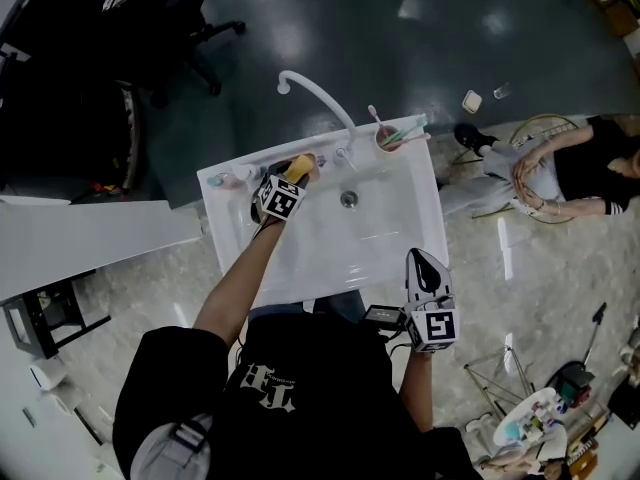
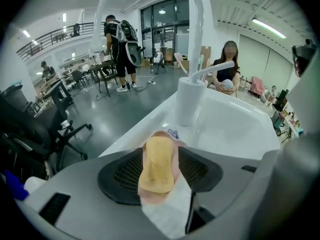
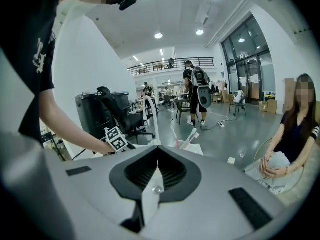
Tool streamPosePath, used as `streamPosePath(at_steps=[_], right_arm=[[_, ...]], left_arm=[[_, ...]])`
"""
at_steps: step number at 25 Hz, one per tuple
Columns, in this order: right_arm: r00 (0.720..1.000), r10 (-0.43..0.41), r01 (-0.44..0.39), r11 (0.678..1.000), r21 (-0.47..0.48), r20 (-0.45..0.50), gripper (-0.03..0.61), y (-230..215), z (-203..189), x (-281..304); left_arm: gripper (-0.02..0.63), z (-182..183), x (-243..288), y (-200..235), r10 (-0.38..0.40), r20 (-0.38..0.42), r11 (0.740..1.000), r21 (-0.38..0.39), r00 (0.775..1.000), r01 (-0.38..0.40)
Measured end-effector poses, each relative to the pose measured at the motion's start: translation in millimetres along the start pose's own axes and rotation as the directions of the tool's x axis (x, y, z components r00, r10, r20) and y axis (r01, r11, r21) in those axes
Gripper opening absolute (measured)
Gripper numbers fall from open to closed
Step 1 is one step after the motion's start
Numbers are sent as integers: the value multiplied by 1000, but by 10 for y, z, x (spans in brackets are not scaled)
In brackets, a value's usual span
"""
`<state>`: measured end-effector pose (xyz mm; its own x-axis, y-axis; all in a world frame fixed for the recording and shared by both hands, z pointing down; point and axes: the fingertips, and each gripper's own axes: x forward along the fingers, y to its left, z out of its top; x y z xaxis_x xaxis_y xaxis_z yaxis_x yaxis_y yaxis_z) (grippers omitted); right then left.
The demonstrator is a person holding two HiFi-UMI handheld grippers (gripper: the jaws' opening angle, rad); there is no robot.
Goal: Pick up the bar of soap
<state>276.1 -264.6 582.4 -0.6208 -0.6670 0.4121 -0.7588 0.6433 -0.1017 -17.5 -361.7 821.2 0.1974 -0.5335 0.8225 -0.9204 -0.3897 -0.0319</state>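
Note:
A yellow-orange bar of soap (image 2: 157,164) lies on a pink dish (image 2: 161,135) on the back ledge of the white sink (image 1: 420,218). My left gripper (image 2: 160,151) stands open, one black pad on each side of the soap, the bar filling most of the gap. In the head view the soap (image 1: 296,171) shows just ahead of the left gripper (image 1: 305,163) and its marker cube. My right gripper (image 1: 425,260) hangs over the sink's front right corner, away from the soap. In the right gripper view its (image 3: 157,151) jaws are shut with nothing between them.
A white curved faucet (image 1: 315,93) rises behind the soap. A white cup of toothbrushes (image 1: 392,136) stands at the back right of the ledge, and the drain (image 1: 348,199) is mid-basin. A person (image 1: 570,168) sits on the floor to the right. A black office chair (image 1: 200,28) stands behind.

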Motion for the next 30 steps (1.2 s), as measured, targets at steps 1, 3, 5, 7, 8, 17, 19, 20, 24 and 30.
streamPosePath(at_steps=[1,3,5,7,8,17,19,20,24,30], right_arm=[[1000,1,-1,1000,0,-4,9,-29,-11,4],[1000,6,-6,1000,0,-10,9,-84,-23,18],[1000,10,-10,1000,2,-13,9,-129,-22,43],[1000,14,-14,1000,2,-16,9,-167,-29,68],[1000,16,-16,1000,0,-18,9,-184,-35,77],[999,17,-17,1000,13,-34,9,-285,-98,106],[999,15,-14,1000,21,-34,9,-302,-100,105],[999,14,-13,1000,25,-33,9,-309,-101,110],[999,9,-8,1000,29,-33,9,-331,-107,138],[999,11,-9,999,36,-37,9,-288,-116,133]], left_arm=[[207,-15,34,-3,-1,-12,1000,2,1000,2],[207,-46,103,-9,-5,-41,1000,4,999,5],[207,-80,174,-7,-10,-72,1000,0,997,10],[207,-98,231,-1,-11,-94,1000,-3,995,11],[207,-103,252,4,-10,-103,1000,-2,995,10],[207,-122,390,20,-22,-172,999,22,985,27],[207,-112,399,5,-29,-169,999,14,985,32],[207,-107,407,4,-29,-166,999,11,986,32],[207,-71,421,20,-22,-138,1000,-7,990,22],[207,-76,415,30,-20,-135,1000,-12,991,19]])
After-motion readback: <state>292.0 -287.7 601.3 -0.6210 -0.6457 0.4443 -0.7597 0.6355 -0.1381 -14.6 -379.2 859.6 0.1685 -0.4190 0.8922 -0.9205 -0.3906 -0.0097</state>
